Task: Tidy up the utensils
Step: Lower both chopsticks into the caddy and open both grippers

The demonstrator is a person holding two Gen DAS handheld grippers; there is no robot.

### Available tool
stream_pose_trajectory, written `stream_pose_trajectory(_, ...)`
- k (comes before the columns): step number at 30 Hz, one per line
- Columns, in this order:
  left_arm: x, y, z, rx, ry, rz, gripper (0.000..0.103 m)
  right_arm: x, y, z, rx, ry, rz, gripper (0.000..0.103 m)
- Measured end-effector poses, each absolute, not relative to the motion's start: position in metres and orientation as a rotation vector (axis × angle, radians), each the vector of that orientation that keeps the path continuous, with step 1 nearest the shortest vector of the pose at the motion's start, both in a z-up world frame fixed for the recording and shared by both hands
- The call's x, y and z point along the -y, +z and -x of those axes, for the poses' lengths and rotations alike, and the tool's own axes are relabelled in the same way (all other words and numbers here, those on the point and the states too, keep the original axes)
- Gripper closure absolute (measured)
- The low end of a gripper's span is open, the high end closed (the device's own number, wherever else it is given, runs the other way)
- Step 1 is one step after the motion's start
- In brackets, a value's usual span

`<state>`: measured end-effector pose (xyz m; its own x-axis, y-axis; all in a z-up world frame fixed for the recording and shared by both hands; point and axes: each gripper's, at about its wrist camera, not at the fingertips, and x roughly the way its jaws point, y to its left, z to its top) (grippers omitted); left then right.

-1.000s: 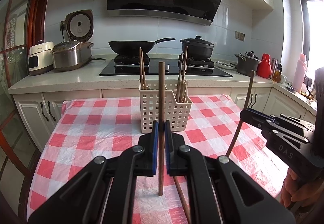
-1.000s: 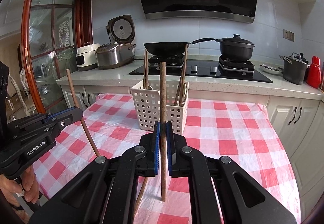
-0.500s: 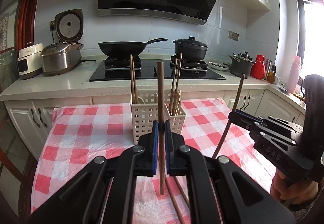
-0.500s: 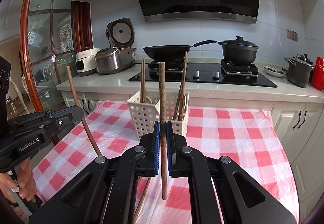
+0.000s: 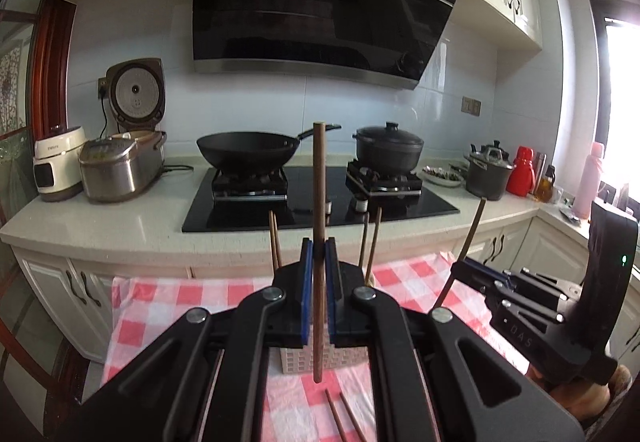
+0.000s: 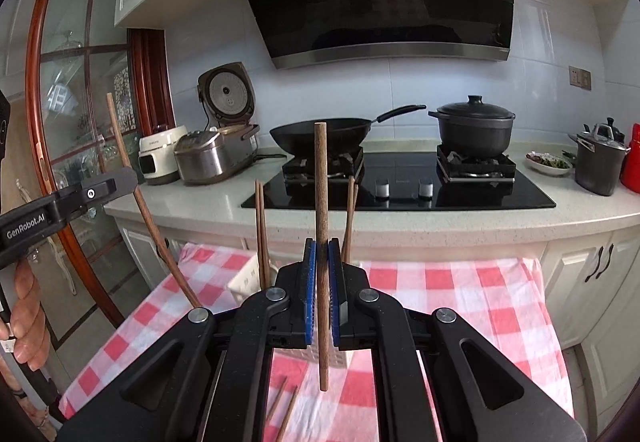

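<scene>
Red-and-white checked tablecloth point(image 5: 168, 298), brown wooden chopsticks point(image 5: 319, 242), white lattice basket point(image 6: 246, 278), blue-padded black grippers point(image 5: 319, 262), black wok point(image 5: 248, 152) at twelve o'clock, red bottle point(image 5: 520, 176) at two

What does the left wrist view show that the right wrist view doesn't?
Only the left wrist view shows the pink bottle and the bright window. Only the right wrist view shows the glass door and the person's hand. Both show the white basket, wok, and each tongs shut on an upright chopstick.

Black tool point(image 5: 319, 262), blue pads point(image 5: 306, 282), silver screws.
</scene>
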<state>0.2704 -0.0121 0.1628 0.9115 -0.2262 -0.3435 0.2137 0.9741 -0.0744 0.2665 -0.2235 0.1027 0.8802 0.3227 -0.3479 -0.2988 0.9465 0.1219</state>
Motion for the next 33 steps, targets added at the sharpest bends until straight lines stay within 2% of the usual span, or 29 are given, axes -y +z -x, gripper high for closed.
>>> stream_pose_trajectory(6,0.009,0.196,-0.302,-0.306,-0.193,0.052,0.097,0.213,0.131,-0.292,-0.314,0.327,-0.061,0.097)
stream_pose_trajectory(11,0.009,0.194,-0.336,-0.316,-0.179,0.098,0.097,0.205,0.13,-0.321,-0.308,0.31,-0.062,0.097)
stream_pose_trajectory(15,0.008,0.174,-0.363,-0.359,-0.172,0.134,0.097,0.2,0.115,-0.34,-0.317,0.315,-0.059,0.097)
stream_pose_trajectory(22,0.006,0.11,-0.398,-0.533,-0.193,0.142,0.097,0.195,0.065,-0.367,-0.477,0.364,-0.07,0.096)
stream_pose_trajectory(25,0.002,0.086,-0.405,-0.582,-0.174,0.155,0.096,0.198,0.051,-0.372,-0.517,0.353,-0.081,0.091)
stream_pose_trajectory(27,-0.003,0.074,-0.405,-0.599,-0.165,0.16,0.09,0.204,0.044,-0.372,-0.534,0.347,-0.095,0.085)
stream_pose_trajectory(28,-0.005,0.068,-0.402,-0.601,-0.16,0.163,0.081,0.206,0.041,-0.37,-0.536,0.344,-0.104,0.082)
stream_pose_trajectory(29,-0.008,0.062,-0.399,-0.6,-0.156,0.166,0.069,0.209,0.038,-0.368,-0.536,0.342,-0.112,0.07)
stream_pose_trajectory(30,-0.011,0.058,-0.395,-0.596,-0.149,0.171,0.063,0.212,0.035,-0.366,-0.534,0.341,-0.121,0.059)
stream_pose_trajectory(32,-0.018,0.049,-0.383,-0.584,-0.126,0.178,0.049,0.22,0.027,-0.356,-0.526,0.33,-0.134,0.058)
stream_pose_trajectory(33,-0.02,0.044,-0.376,-0.575,-0.113,0.179,0.046,0.222,0.024,-0.352,-0.528,0.326,-0.135,0.058)
